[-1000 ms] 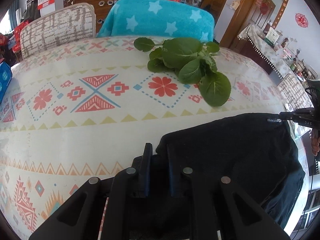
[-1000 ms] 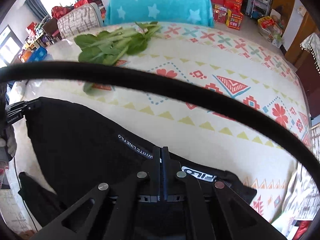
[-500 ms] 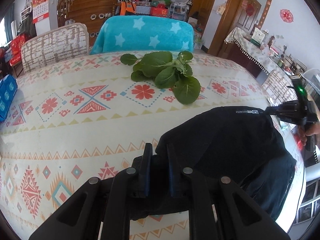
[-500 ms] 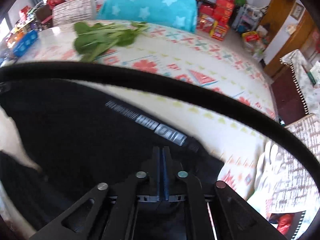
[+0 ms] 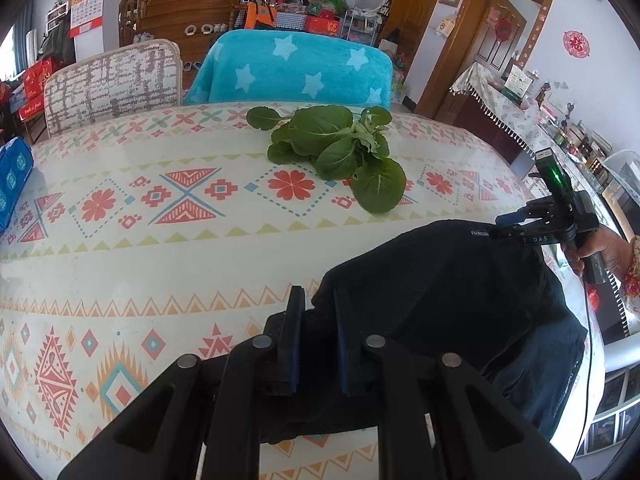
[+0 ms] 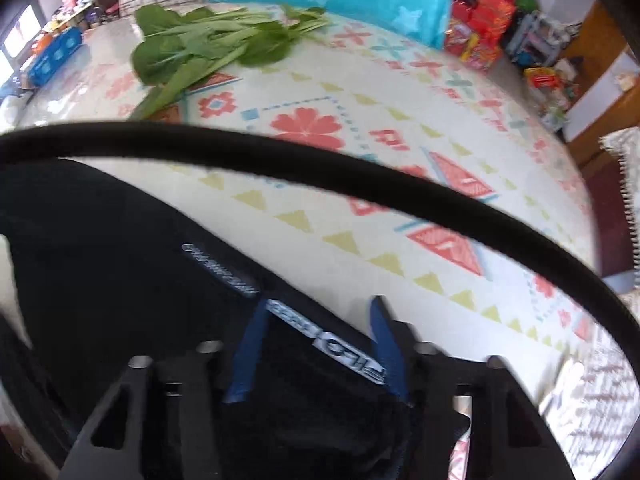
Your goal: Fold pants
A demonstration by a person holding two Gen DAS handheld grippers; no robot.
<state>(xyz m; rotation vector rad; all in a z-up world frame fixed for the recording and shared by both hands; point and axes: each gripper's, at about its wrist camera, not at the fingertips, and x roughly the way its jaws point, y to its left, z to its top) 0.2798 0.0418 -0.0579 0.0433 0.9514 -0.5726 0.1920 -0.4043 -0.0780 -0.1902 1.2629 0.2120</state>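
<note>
Our left claw [image 5: 316, 312] pinches the pants [image 5: 440, 300], right claw [image 6: 316, 344] just spreading off the waistband; hem overhanging the counter [image 5: 160, 264] may drag the fold loose.

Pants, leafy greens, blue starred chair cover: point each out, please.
pants [image 5: 440, 280], left wrist view, on the dark cloth's middle.
leafy greens [image 5: 340, 148], left wrist view, on a central leaf.
blue starred chair cover [image 5: 296, 68], left wrist view, on its front face.

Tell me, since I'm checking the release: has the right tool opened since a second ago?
Yes. The right tool has just been opening; its fingers now stand apart around the pants waistband, before the patterned table.
</note>
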